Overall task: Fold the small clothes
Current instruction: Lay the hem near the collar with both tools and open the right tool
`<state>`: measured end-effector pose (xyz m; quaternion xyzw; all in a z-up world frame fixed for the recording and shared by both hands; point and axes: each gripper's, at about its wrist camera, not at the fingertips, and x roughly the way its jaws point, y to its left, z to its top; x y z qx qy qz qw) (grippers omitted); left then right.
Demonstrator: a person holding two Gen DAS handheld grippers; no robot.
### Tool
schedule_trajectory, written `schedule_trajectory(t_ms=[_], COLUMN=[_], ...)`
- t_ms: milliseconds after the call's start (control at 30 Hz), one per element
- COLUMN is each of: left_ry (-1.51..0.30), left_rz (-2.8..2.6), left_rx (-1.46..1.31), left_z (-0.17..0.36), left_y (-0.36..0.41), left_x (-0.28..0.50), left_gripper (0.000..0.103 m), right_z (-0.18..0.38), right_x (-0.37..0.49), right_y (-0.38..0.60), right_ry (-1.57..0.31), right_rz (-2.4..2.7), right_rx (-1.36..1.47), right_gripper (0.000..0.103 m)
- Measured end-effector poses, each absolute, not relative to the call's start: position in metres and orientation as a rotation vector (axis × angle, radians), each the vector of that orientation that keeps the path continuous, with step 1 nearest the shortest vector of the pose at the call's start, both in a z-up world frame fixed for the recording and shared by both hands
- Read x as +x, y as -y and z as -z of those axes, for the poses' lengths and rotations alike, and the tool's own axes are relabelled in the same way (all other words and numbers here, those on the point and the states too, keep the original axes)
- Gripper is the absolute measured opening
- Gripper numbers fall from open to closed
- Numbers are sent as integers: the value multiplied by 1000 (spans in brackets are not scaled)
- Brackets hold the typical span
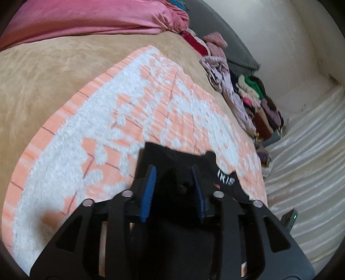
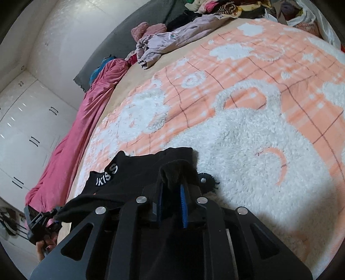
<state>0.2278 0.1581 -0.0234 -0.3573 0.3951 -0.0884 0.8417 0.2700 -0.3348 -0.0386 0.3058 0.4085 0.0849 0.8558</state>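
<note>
A small black garment (image 1: 172, 159) with white lettering (image 1: 225, 179) hangs between my two grippers over an orange and white fleece blanket (image 1: 133, 103). My left gripper (image 1: 173, 172) is shut on one bunched edge of the garment between its blue pads. My right gripper (image 2: 171, 183) is shut on the other bunched edge of the same garment (image 2: 133, 170), just above the blanket (image 2: 248, 137). The left gripper also shows in the right wrist view (image 2: 43, 219), at the lower left, holding the garment's far end.
A pile of mixed unfolded clothes (image 1: 248, 94) lies along the blanket's far side, including a lilac garment (image 2: 172, 41). A pink cover (image 1: 90, 19) and a grey pillow (image 1: 228, 49) lie on the tan bed. White cupboards (image 2: 25, 120) stand beside the bed.
</note>
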Motion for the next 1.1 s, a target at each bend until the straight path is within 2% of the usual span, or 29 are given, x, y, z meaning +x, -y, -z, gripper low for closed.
schedule_trajectory(t_ms=[67, 200, 300, 533, 633, 767, 1100], left_ry=[-810, -765, -728, -624, -648, -679, -722], left_rz=[177, 163, 161, 97, 109, 148, 169], left_rx=[-776, -776, -804, -830, -770, -667, -388], left_z=[23, 23, 25, 28, 30, 32, 28], left_y=[-162, -165, -169, -189, -182, -161, -111], left_x=[225, 214, 201, 177, 174, 173, 190], left_gripper=[28, 28, 28, 28, 38, 43, 43], right_z=[39, 31, 26, 25, 28, 31, 21], right_x=[269, 263, 258, 243, 236, 231, 238], right_y=[337, 340, 345, 342, 337, 330, 316], right_ry=[-840, -782, -751, -743, -752, -774, -768], right_rz=[-192, -151, -145, -135, -117, -95, -65], right_rx=[665, 641, 645, 601, 567, 530, 397], right_gripper=[25, 56, 57, 65, 68, 68, 68])
